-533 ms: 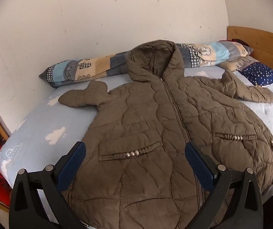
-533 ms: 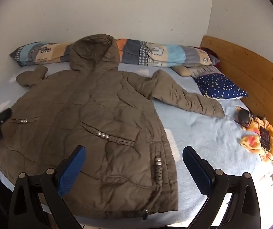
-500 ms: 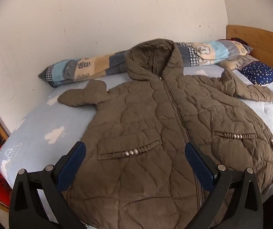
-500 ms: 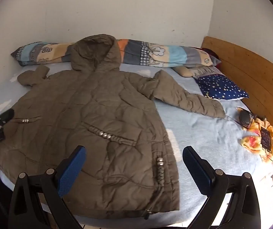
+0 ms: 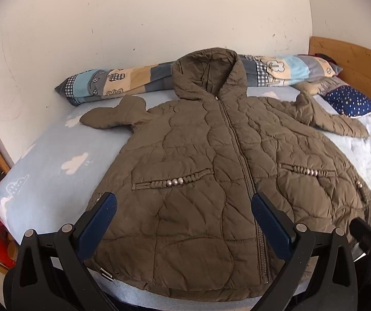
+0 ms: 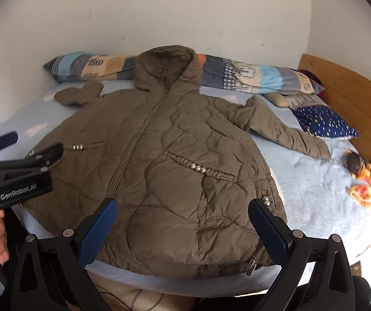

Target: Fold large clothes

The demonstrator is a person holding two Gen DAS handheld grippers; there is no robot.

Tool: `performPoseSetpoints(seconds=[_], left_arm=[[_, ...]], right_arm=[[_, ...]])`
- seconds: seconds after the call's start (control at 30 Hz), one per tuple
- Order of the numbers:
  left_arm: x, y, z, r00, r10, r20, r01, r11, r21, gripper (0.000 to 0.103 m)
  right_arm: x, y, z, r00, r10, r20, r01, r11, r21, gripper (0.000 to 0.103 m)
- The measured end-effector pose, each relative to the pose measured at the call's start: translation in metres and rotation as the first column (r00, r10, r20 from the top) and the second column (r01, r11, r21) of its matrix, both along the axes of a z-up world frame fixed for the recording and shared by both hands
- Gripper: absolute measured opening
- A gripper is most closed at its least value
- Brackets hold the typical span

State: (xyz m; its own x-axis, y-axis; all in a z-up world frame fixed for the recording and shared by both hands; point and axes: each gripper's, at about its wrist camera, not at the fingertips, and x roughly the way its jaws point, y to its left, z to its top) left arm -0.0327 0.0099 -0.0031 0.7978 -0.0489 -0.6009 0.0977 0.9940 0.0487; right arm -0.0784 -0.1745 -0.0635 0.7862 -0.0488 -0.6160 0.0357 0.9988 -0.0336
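I am holding my left gripper (image 5: 182,223) with its jaws spread wide and empty, hovering over the hem of the brown quilted hooded coat (image 5: 211,171) at the near edge of the bed (image 5: 50,165), and my right gripper (image 6: 181,223) is gaping wide and empty as well, over the hem further toward the headboard (image 6: 348,96) side. The coat is lying front up and zipped, spread flat across the bed's light blue cloud-print sheet, its long axis running straight away from me: hem hanging just at the near edge, hood (image 5: 208,72) propped against the rolled patchwork quilt (image 5: 113,80) along the far edge by the wall. So both grippers are looking up the coat from its bottom, the zip line lying between them. The left sleeve (image 5: 115,114) is lying bunched and short toward the foot-end corner, on my left gripper's side; the right sleeve (image 6: 286,129) is stretching out toward the starry blue pillow (image 6: 322,121), on my right gripper's side. I am judging each hand nearer to its own half of the hem, the left to the foot-end hem corner, the right to the headboard-side hem corner by the side snaps. In the right view my left gripper (image 6: 17,150) is showing low at the left, just above the coat's pocket area, not touching the fabric as far as I can tell.
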Motion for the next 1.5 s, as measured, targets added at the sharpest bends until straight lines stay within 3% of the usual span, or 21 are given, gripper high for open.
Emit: performPoseSetpoints(seconds=[0.1, 0.27, 0.4, 0.7, 1.5], left_arm=[[0.005, 0.001, -0.002, 1.0, 0.002, -0.023, -0.002, 1.0, -0.012, 0.103], [0.007, -0.001, -0.01, 1.0, 0.011, 0.018, -0.011, 1.0, 0.0, 0.103], [0.006, -0.005, -0.012, 1.0, -0.002, 0.003, 0.002, 1.0, -0.001, 0.103], [0.007, -0.007, -0.014, 0.999, 0.007, 0.047, -0.005, 0.999, -0.039, 0.103], [0.007, -0.007, -0.014, 0.999, 0.007, 0.041, -0.005, 0.999, -0.038, 0.103]], right_arm=[[0.001, -0.001, -0.004, 0.999, -0.014, 0.035, 0.014, 1.0, -0.01, 0.102], [0.001, -0.01, -0.006, 0.999, -0.03, 0.013, 0.03, 0.999, 0.011, 0.102], [0.003, -0.01, -0.008, 0.999, -0.035, 0.023, 0.035, 0.999, -0.01, 0.102], [0.003, -0.013, -0.011, 0.999, -0.036, 0.008, 0.036, 0.999, 0.007, 0.102], [0.006, -0.016, -0.015, 0.999, -0.049, 0.0, 0.049, 0.999, 0.024, 0.102]])
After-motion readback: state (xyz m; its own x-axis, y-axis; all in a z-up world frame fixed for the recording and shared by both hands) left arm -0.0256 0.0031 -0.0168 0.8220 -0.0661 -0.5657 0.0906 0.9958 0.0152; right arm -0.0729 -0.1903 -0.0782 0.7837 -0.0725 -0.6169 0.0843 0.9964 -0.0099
